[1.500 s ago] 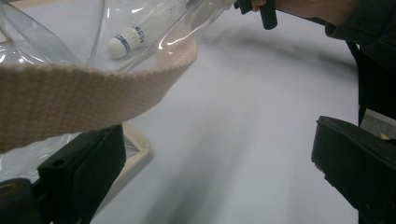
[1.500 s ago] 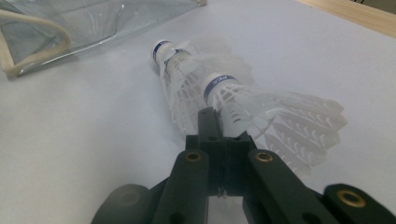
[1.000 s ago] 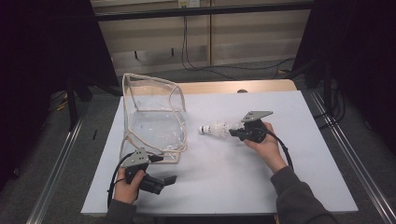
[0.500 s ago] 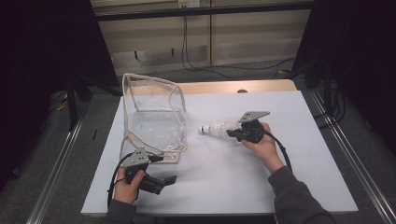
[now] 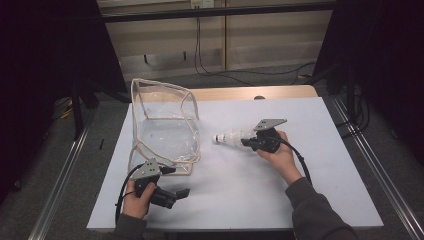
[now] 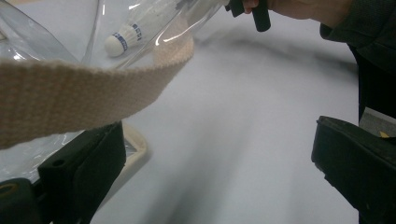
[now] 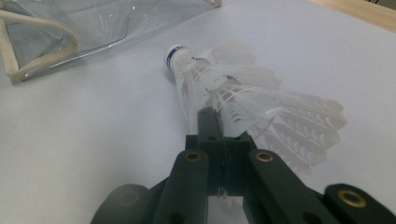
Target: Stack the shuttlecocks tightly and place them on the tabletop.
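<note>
1. The right gripper (image 5: 246, 142) lies low over the white table (image 5: 320, 165), right of centre, pointing left; its jaws are pinched together on the feather skirt of a white shuttlecock (image 5: 231, 137), with the feathers caught between the pads.
2. In the right gripper view the shuttlecock (image 7: 233, 93) runs straight out ahead of the closed jaws; its cork tip with a blue band points away from the gripper, toward the bag, and the feathers fan out to the right of the jaw tips.
3. The clear plastic bag (image 5: 165, 125) with beige webbing trim stands on the left half of the table, just left of the shuttlecock's cork but apart from it; its opening faces the near side.
4. The left gripper (image 5: 175, 192) rests at the near left of the table, just beside the bag's near edge; its jaws stand wide apart and hold nothing; in the left gripper view the beige strap (image 6: 84, 88) crosses above its left jaw.
</note>
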Available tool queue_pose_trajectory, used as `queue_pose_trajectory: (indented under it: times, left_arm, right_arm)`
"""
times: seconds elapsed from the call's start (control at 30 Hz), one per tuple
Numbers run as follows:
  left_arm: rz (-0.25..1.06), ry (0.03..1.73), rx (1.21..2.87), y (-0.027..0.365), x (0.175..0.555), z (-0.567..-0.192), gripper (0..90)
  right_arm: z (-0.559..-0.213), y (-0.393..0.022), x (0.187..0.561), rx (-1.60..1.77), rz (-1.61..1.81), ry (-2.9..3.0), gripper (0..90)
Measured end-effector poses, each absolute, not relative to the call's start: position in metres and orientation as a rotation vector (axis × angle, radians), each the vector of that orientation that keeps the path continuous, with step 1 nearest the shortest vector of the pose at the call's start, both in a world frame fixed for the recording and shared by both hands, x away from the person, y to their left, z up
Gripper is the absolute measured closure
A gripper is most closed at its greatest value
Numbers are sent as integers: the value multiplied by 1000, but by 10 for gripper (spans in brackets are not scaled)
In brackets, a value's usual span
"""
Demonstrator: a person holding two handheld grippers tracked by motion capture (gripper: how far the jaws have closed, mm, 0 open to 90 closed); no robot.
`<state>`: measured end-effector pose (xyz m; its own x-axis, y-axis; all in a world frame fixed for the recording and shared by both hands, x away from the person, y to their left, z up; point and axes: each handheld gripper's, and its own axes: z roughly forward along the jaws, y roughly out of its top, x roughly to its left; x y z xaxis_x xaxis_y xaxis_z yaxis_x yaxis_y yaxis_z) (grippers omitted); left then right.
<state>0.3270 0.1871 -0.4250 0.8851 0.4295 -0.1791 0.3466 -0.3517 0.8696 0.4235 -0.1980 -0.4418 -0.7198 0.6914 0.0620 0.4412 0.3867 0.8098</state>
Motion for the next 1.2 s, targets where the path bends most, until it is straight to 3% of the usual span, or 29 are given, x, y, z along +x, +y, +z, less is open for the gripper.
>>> queue_pose_trajectory:
  times: [1.2]
  left_arm:
    - [93, 568, 1970, 186, 327, -426, 32]
  right_arm:
    - [-443, -190, 429, 983, 1252, 2376, 882]
